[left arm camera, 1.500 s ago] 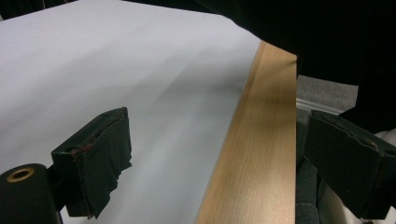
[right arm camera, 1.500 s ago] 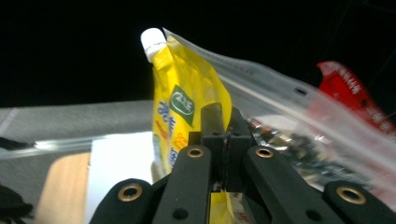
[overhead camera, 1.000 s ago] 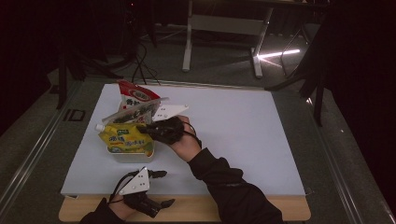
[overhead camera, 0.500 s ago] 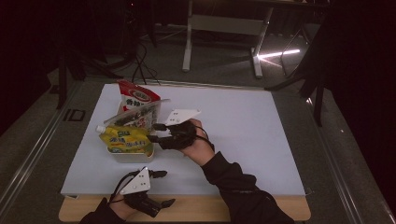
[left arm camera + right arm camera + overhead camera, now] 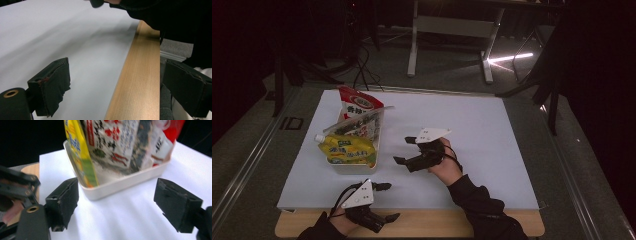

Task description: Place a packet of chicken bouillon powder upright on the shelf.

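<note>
High view: both claws, left claw and right claw, gape empty; soft yellow plastic pouch in white rectangular tray probably slippery, grip its top seam.

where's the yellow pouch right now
In the high view, the yellow pouch lies in the white tray at the table's left, just left of the right gripper.

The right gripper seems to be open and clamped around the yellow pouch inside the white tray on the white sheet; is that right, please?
Not quite. The right gripper is open, but holds nothing. In the right gripper view its jaws stand apart on either side of the white tray, short of it, with the yellow pouch untouched inside.
</note>
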Motion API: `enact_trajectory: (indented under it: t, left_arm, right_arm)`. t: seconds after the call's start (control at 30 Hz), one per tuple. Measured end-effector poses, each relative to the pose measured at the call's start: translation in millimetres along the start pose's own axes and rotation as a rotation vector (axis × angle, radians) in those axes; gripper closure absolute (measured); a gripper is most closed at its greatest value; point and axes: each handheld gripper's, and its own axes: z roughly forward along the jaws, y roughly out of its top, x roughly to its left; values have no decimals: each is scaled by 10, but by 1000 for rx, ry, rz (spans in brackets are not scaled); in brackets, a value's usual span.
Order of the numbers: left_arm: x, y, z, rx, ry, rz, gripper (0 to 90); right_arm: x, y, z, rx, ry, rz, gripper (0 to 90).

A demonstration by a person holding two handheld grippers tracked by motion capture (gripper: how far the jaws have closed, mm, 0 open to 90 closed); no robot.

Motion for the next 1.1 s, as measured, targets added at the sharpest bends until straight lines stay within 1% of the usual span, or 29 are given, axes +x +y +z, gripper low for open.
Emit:
enact_trajectory:
  t: [0.07,0.13,0.2,0.27,0.37,0.4,0.63,0.73,0.83,0.93,1.03,1.1]
  left_arm:
    - [-4,-2,2,-1,-1,-6,93]
    - [2,-2,0,2,0,-1,93]
    - [0,-4,5,1,0,-4,93]
    - [1,-4,6,1,-1,-5,93]
    - [0,-4,6,2,0,-4,93]
    - [1,-5,7,4,-2,-3,93]
    - [-1,-11,14,8,-6,-3,93]
    - [0,-11,14,8,-7,-3,93]
    - [-1,-10,9,8,-7,-1,93]
    - [-1,-12,5,9,-8,-2,93]
    - [-5,-14,3,9,-8,1,93]
    - [-4,-15,3,8,-9,1,93]
  right_arm:
    - [-31,-83,-19,2,-2,18,171]
    - [-52,-158,-28,0,-7,28,151]
    - [-74,-230,-32,6,-6,44,150]
    - [-90,-288,-45,4,-25,52,146]
    - [-113,-352,-71,-2,-29,59,141]
    - [-137,-444,-101,-1,-46,59,142]
    - [-201,-687,-159,41,-57,88,145]
    - [-225,-752,-173,49,-68,88,145]
    - [-233,-803,-193,45,-65,98,145]
    - [-225,-842,-198,50,-73,94,145]
    - [-207,-898,-188,64,-64,84,145]
    - [-201,-902,-181,62,-62,75,145]
